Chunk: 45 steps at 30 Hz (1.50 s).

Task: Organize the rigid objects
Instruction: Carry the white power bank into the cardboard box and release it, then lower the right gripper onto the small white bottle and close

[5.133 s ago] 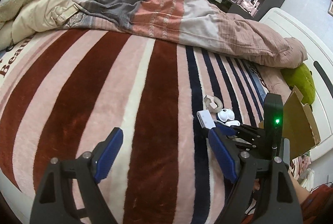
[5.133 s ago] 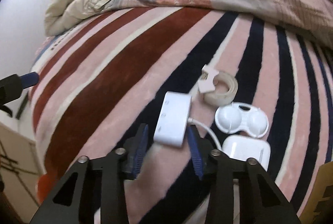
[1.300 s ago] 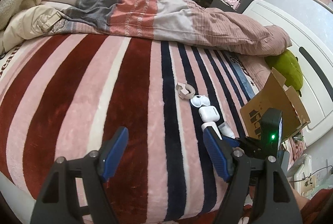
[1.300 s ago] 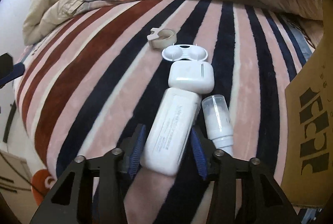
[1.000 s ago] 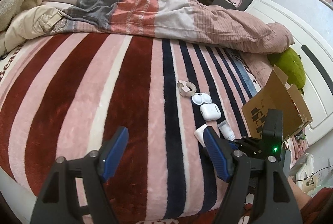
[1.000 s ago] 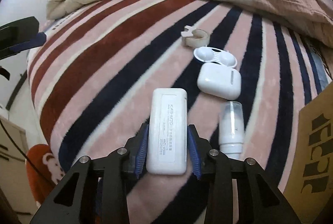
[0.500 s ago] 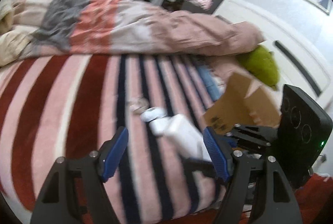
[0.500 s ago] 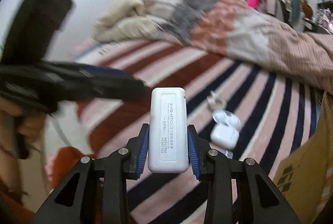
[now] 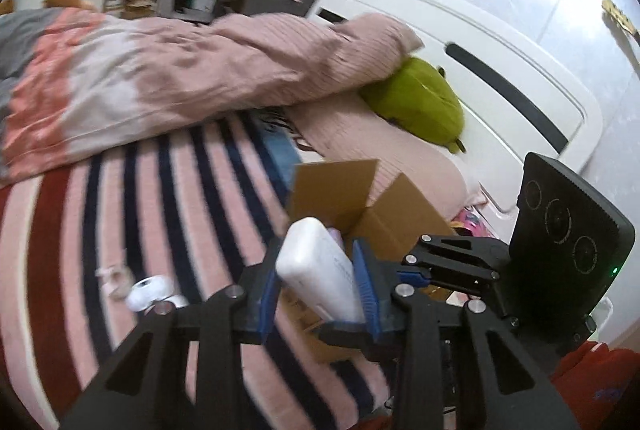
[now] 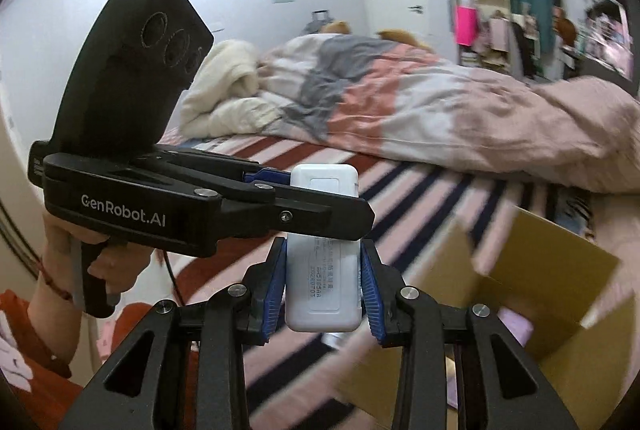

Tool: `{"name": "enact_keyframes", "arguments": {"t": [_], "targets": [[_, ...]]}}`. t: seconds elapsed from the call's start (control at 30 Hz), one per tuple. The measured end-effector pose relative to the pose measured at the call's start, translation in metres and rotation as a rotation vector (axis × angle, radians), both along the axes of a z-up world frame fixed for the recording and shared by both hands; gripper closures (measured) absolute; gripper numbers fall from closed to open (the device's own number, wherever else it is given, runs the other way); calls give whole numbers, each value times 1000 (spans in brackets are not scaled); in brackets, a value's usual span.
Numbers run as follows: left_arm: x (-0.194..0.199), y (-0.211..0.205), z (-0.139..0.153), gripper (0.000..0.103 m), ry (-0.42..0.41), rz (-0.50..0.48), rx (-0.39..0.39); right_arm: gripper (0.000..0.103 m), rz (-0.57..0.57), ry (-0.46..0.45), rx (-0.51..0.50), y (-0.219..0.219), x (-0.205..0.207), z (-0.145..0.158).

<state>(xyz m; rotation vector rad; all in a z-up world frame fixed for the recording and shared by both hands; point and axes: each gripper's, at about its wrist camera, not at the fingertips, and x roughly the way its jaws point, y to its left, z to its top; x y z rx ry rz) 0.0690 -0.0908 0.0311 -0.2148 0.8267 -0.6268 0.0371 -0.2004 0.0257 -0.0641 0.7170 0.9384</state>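
Both grippers hold one white rectangular adapter (image 10: pixel 323 258) up in the air over the bed. My right gripper (image 10: pixel 323 296) is shut on its near end. My left gripper (image 9: pixel 318 296) is shut on the same adapter (image 9: pixel 316 266), and in the right wrist view its fingers (image 10: pixel 280 208) cross the adapter from the left. An open cardboard box (image 9: pixel 384 214) stands on the bed to the right; it also shows in the right wrist view (image 10: pixel 532 294). A white lens case (image 9: pixel 148 290) and a tape roll (image 9: pixel 114 278) lie on the striped blanket.
A striped blanket (image 9: pixel 120 198) covers the bed, with a bunched pink and grey duvet (image 9: pixel 160 70) behind. A green cushion (image 9: pixel 416 102) lies by the white headboard (image 9: pixel 480 42). Shelves and clutter fill the far room.
The right gripper lifted the adapter off the blanket and raised it. The left gripper swung right and closed on the same adapter. The box is now close below.
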Motion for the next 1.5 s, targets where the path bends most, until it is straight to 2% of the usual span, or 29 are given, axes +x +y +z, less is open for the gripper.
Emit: {"name": "enact_keyframes", "arguments": {"t": [0.17,0.33,0.5,0.57,0.63,0.8,0.97,1.17,1.3,1.5], "targets": [[21,-50,-7,71,39,-93,39,72,-88,77,-8,-47,16,-6],[40,-86,-21,71,115,-156,89,72,-131,145,-122,-69,34,-17],[50,-100,-33,70,156,-158,144,72,-142,227,-199,-77,49,-29],[51,-101,-35,62,155,-151,187,72,-148,243,-228,-76,51,-33],[49,-97,-34,43,142,-134,195,71,-147,241,-257,-74,52,-34],[43,-70,-21,36,115,-81,152,63,-142,226,-266,-73,49,-31],[29,-35,-4,35,71,-1,134,63,-137,211,-262,-67,47,-24],[0,34,13,33,13,152,118,63,-95,139,-178,-42,31,-3],[-25,80,10,32,-6,259,140,63,-34,75,-123,-5,13,12],[-57,143,-17,32,6,415,164,63,97,88,-119,67,-8,1]]}}
